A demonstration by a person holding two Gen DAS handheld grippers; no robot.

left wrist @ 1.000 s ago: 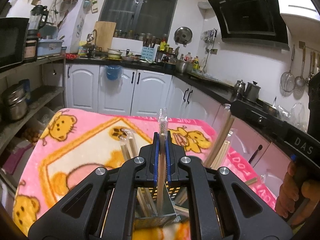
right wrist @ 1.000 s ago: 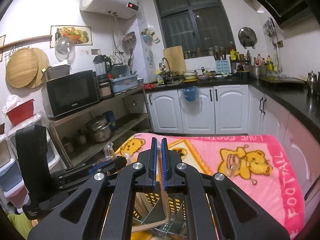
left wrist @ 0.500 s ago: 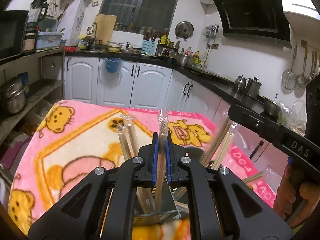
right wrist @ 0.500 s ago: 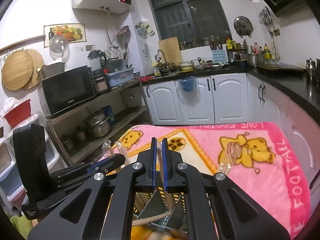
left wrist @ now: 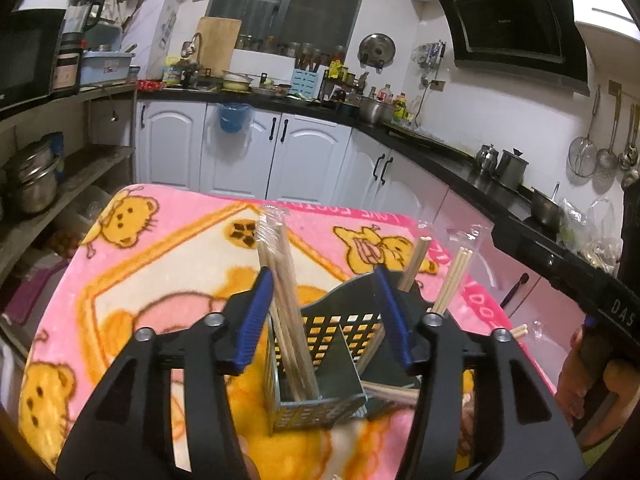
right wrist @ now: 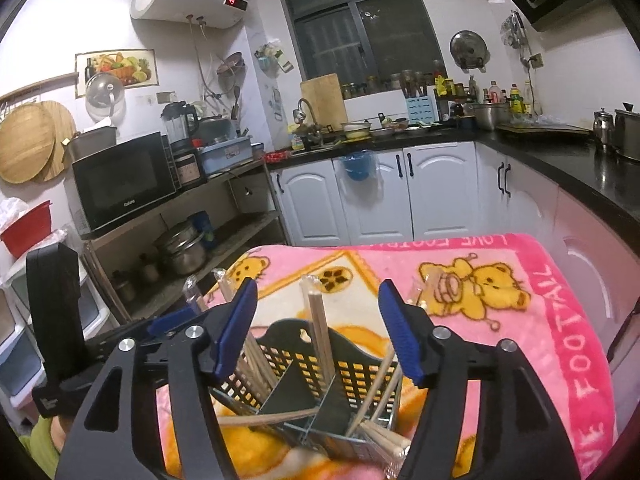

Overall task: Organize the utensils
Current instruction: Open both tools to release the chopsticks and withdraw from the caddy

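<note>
A dark perforated metal utensil holder (left wrist: pixel 320 376) with dividers stands on the pink blanket; it also shows in the right wrist view (right wrist: pixel 320 384). Several wrapped wooden chopstick pairs (left wrist: pixel 280 280) stand in its compartments, some leaning at the right (left wrist: pixel 448 284). In the right wrist view one pair (right wrist: pixel 320 332) stands upright in the middle and others (right wrist: pixel 376 396) lean. My left gripper (left wrist: pixel 324 312) is open just above the holder, empty. My right gripper (right wrist: pixel 316 332) is open above the holder, empty.
The pink bear-print blanket (left wrist: pixel 160 264) covers the table. White cabinets (left wrist: pixel 240 152) and a black countertop (left wrist: pixel 440 156) lie behind. A shelf with pots (right wrist: pixel 180 248) and a microwave (right wrist: pixel 120 180) stands at the left.
Both grippers were shut on chopstick pairs and have opened. The chopsticks now stand in the holder by themselves.
</note>
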